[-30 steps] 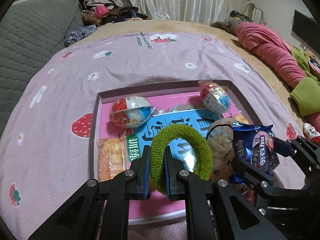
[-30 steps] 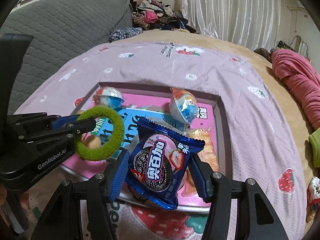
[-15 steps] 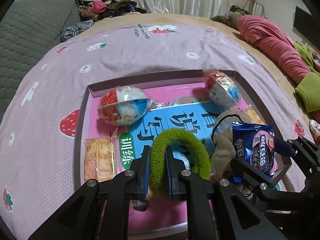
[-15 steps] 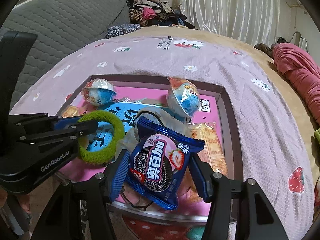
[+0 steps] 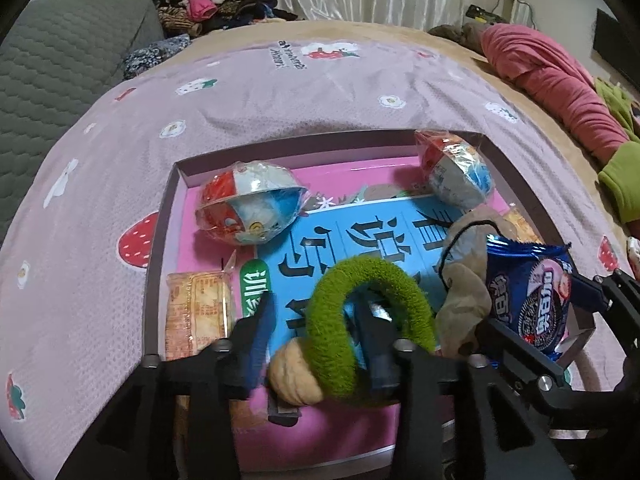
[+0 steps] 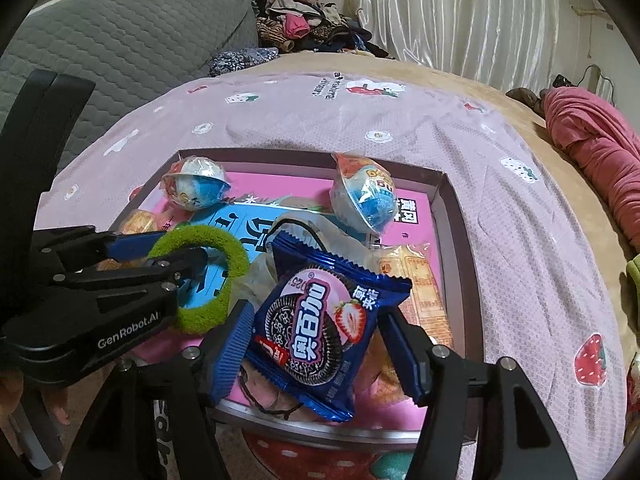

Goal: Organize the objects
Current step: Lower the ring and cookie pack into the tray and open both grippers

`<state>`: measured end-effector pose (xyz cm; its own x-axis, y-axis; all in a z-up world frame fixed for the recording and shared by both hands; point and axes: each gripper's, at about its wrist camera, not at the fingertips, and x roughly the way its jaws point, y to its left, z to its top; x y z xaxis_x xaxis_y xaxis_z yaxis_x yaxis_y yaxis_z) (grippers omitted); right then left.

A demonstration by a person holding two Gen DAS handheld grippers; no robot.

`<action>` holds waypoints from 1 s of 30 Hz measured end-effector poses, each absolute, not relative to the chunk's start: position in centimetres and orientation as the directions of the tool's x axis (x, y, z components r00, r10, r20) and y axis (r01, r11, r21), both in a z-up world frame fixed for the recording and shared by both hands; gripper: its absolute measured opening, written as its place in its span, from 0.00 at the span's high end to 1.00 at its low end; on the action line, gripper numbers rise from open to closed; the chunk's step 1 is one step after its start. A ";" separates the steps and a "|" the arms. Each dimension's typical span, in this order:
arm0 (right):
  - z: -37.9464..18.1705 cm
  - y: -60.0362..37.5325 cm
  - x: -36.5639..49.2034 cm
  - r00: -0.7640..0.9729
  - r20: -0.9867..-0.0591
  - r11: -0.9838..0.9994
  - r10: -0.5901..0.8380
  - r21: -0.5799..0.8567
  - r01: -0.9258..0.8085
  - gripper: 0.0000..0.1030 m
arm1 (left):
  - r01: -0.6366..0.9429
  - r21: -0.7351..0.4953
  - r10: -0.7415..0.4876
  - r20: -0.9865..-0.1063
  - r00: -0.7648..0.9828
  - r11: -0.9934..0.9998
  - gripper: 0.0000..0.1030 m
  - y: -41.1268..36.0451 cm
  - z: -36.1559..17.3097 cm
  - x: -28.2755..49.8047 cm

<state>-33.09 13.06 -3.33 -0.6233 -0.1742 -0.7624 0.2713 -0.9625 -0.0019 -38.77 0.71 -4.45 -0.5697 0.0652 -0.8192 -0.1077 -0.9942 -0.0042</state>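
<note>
A green scrunchie (image 5: 372,276) hangs low over the pink-lined tray (image 5: 160,240). My left gripper (image 5: 316,320) has its jaws opening: one strand of the ring stands between them, one finger reaches through the ring, and the left pad stands clear of it. In the right wrist view the scrunchie (image 6: 236,252) sits around the left gripper (image 6: 172,252). My right gripper (image 6: 316,344) holds a blue strawberry cookie packet (image 6: 316,324) above the tray's near right corner. Its jaws are easing open, and the packet still hangs between the pads.
In the tray lie two wrapped capsule toys (image 5: 252,208) (image 5: 456,172), a cracker packet (image 5: 196,312), a beige pouch with a black cord (image 5: 464,248) and a ridged beige piece (image 5: 292,376). Pink clothing (image 5: 552,80) lies on the right, a grey cushion (image 5: 60,60) on the left.
The left jaws have spread apart off the scrunchie, which they pinched before. Both grippers came down closer to the tray. The cookie packet keeps its place between the right pads.
</note>
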 end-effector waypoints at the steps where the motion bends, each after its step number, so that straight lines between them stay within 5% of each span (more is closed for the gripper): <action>1: -3.3 13.1 -33.1 -0.622 -0.764 -0.963 -0.173 -0.002 0.271 0.38 | -0.107 -0.004 0.064 -0.820 -0.569 -0.994 0.48 0.6 -4.4 -38.7; 9: -2.5 13.3 -32.7 -0.629 -0.760 -0.966 -0.162 -0.008 0.258 0.35 | -0.088 -0.008 0.058 -0.808 -0.586 -0.996 0.28 -0.1 -3.0 -37.7; 23: -0.5 13.6 -31.8 -0.644 -0.751 -0.971 -0.148 -0.013 0.238 0.24 | -0.064 0.010 0.030 -0.806 -0.591 -0.998 0.17 -1.0 -1.0 -36.0; 30: 1.2 13.8 -31.0 -0.659 -0.740 -0.974 -0.135 -0.023 0.225 0.19 | -0.045 0.032 0.003 -0.788 -0.615 -0.998 0.01 -1.6 1.0 -34.8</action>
<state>-30.96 13.76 1.17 -0.6586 -0.1347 -0.7403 0.2250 -0.9741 -0.0229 -34.77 -1.59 1.00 -0.6150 0.0027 -0.7885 -0.0450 -0.9985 0.0316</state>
